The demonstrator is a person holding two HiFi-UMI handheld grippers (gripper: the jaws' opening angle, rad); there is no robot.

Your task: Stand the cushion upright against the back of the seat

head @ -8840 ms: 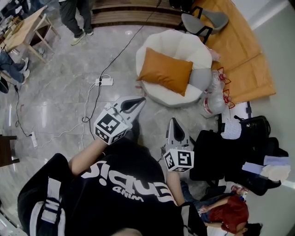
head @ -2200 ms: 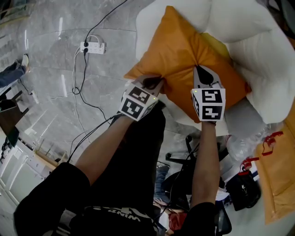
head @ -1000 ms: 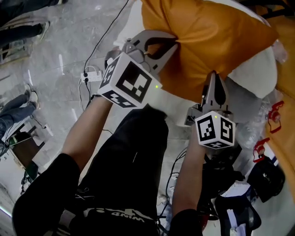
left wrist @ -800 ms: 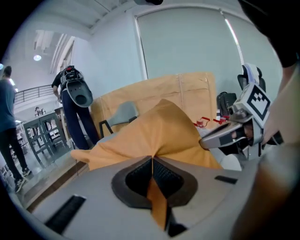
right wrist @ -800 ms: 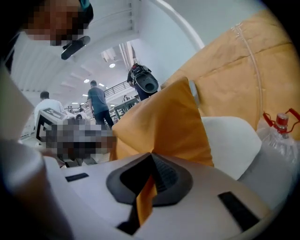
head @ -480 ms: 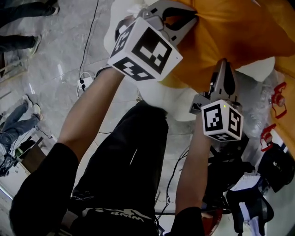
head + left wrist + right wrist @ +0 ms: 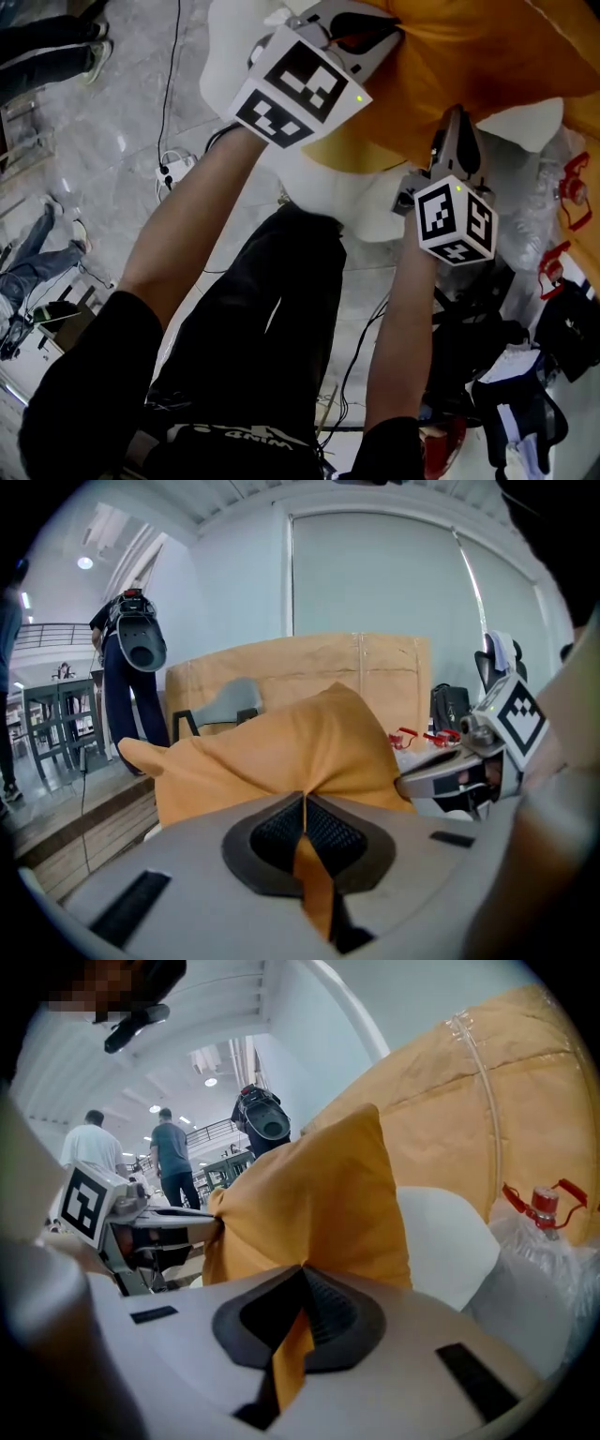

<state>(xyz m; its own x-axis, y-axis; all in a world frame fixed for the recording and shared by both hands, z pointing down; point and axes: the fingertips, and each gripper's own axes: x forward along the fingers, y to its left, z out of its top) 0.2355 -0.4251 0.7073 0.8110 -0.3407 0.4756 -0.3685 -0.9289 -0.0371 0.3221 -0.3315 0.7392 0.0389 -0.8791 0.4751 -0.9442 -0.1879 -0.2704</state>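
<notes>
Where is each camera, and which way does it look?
Head view: on the person's head, looking steeply down at the orange cushion, white seat, forearms, left gripper and right gripper.
Left gripper view: on the left gripper, looking along its shut jaws at the cushion; right gripper shows at right.
Right gripper view: on the right gripper, likewise; left gripper at left.
Shared: all show the cushion.

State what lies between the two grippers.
The orange cushion: the head view shows its lower edge running from the left gripper to the right gripper, each shut on a pinch of its fabric.
</notes>
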